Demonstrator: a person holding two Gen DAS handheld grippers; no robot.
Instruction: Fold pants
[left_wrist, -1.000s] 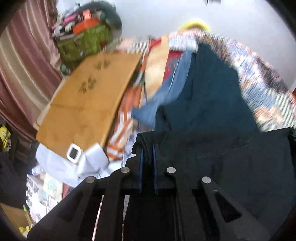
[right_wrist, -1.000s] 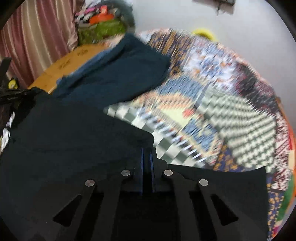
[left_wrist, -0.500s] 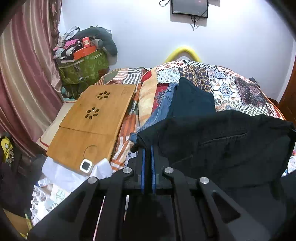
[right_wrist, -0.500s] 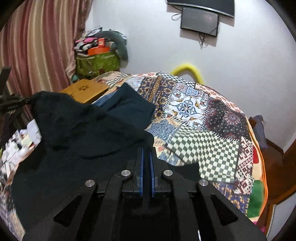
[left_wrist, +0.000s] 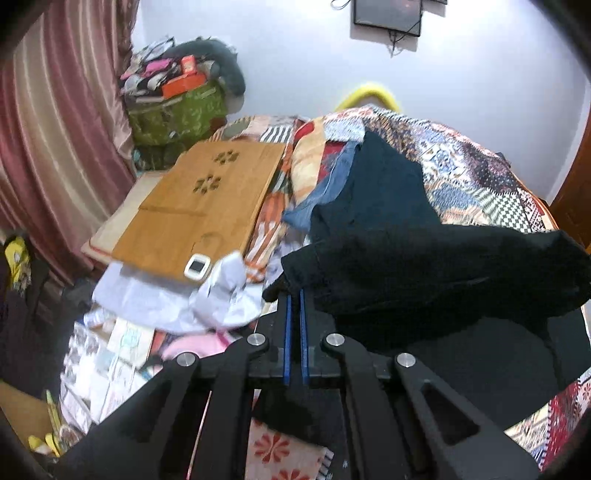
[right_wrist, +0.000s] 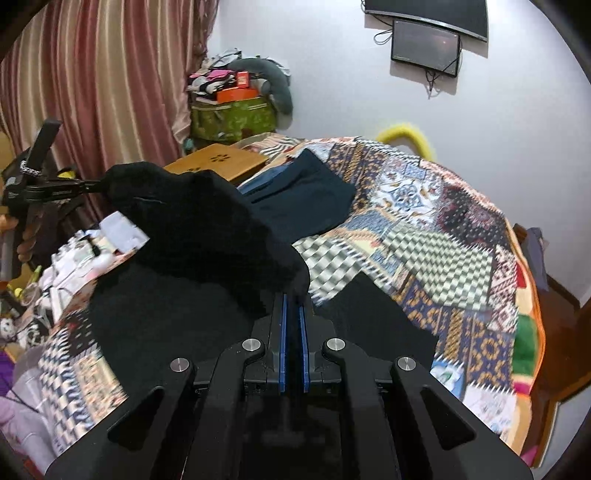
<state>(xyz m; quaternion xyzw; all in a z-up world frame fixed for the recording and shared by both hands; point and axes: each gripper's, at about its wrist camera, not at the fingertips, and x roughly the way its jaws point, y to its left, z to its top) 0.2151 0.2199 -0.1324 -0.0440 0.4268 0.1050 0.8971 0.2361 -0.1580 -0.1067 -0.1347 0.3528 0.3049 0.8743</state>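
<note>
The black pants (left_wrist: 436, 273) hang in the air between my two grippers, above the patchwork bedspread (right_wrist: 424, 229). My left gripper (left_wrist: 294, 295) is shut on one corner of the pants' upper edge. My right gripper (right_wrist: 291, 299) is shut on the other corner. In the right wrist view the pants (right_wrist: 192, 236) stretch from my fingers to the left gripper (right_wrist: 98, 184) at the far left. The lower part of the pants drapes down onto the bed below.
A folded dark teal garment (right_wrist: 306, 195) lies on blue jeans (left_wrist: 332, 188) further up the bed. A wooden lap desk (left_wrist: 199, 203) with a small white device (left_wrist: 197, 266) sits at the bed's left edge, over clutter. Curtains (right_wrist: 92, 92) hang at left.
Both grippers have lifted the pants' top edge up off the bed and towards me. The views now look across the room rather than down onto the bed.
</note>
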